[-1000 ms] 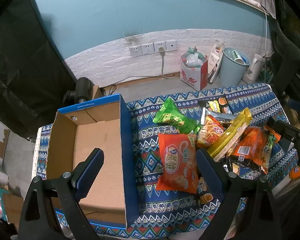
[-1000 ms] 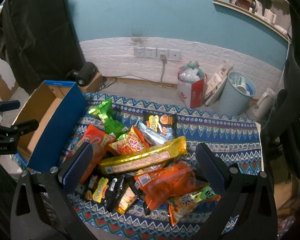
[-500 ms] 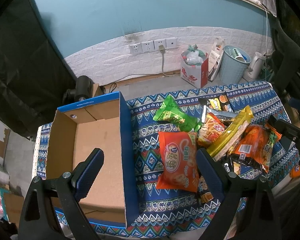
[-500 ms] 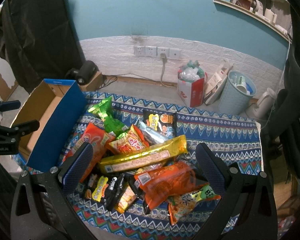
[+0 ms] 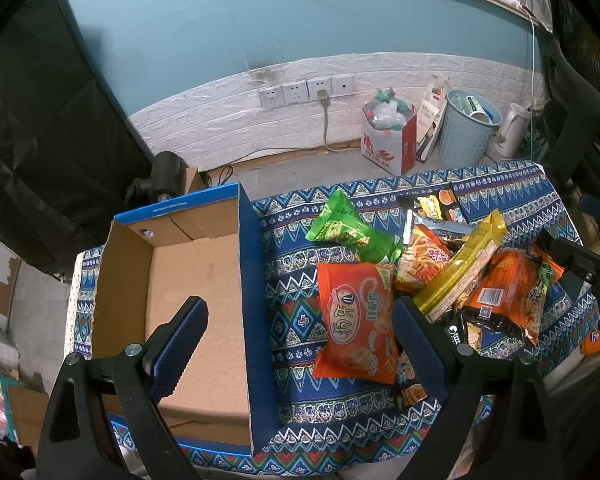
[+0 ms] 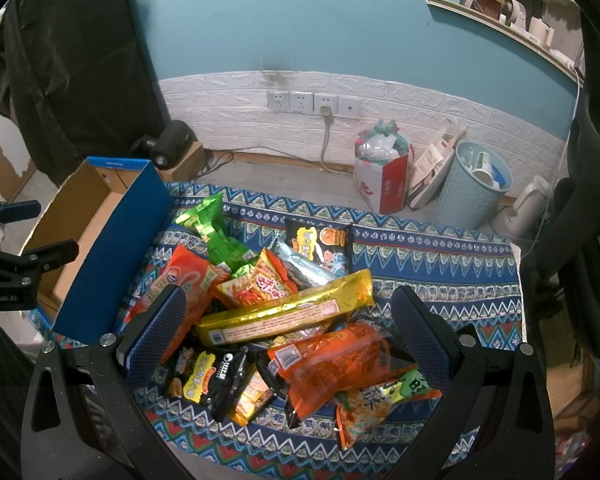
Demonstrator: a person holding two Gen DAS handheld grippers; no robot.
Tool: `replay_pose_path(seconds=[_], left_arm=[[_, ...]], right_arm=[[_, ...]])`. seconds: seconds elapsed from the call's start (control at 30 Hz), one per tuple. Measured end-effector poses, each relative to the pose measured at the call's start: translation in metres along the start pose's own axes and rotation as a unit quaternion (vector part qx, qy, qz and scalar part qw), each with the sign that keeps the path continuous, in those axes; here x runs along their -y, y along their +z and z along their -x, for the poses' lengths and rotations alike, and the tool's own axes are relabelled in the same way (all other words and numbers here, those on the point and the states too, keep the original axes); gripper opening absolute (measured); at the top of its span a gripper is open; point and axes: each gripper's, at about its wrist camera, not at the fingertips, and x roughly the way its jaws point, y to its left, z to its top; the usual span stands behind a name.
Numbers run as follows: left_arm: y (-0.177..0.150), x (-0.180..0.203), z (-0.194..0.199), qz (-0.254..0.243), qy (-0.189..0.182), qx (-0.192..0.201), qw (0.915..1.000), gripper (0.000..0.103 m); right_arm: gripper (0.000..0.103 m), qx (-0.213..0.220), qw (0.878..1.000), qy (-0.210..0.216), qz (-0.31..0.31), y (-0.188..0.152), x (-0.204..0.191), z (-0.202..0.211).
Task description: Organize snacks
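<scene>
— Snacks (image 6: 276,312) lie in one heap on the patterned cloth (image 6: 440,280) of the table, right of the box (image 5: 196,304). Do you see them the same?

— Yes. In the left view the big orange bag (image 5: 356,320) is the nearest to the box, flat on the cloth. Behind it lies the green bag (image 5: 350,234), and to the right the long yellow pack (image 5: 460,268) leans across the others.

— And the box?

— It is cardboard inside, blue outside, open on top. I see only bare cardboard inside it. It stands on the left part of the table, its blue wall just beside the orange bag but not touching it.

— What about the left tongs (image 5: 300,334)?

— Wide apart, holding nothing. One finger is over the box floor, the other over the edge of the heap.

— The right tongs (image 6: 286,336)?

— Also wide apart and free. In the right view the heap is between the two fingers: the yellow pack, an orange-red bag (image 6: 332,368) below it, and a black pack (image 6: 208,376) with yellow print at the lower left. A second black pack (image 6: 320,244) lies at the far side of the heap.

— Anything behind the table?

— A blue bin (image 6: 472,188) and a red-and-white bag (image 6: 382,180) stand on the floor by the wall.
</scene>
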Motion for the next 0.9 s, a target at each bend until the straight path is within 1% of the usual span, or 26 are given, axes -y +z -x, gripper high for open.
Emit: replay_pose_path(seconds=[0.9], left_arm=[[-0.0028,0.0004,-0.0023,-0.001,0.001,-0.002,1.0000,0.094]], right_arm=[[0.100,-0.012,1.000,-0.002,-0.002,0.0015,-0.0004,-0.0048]])
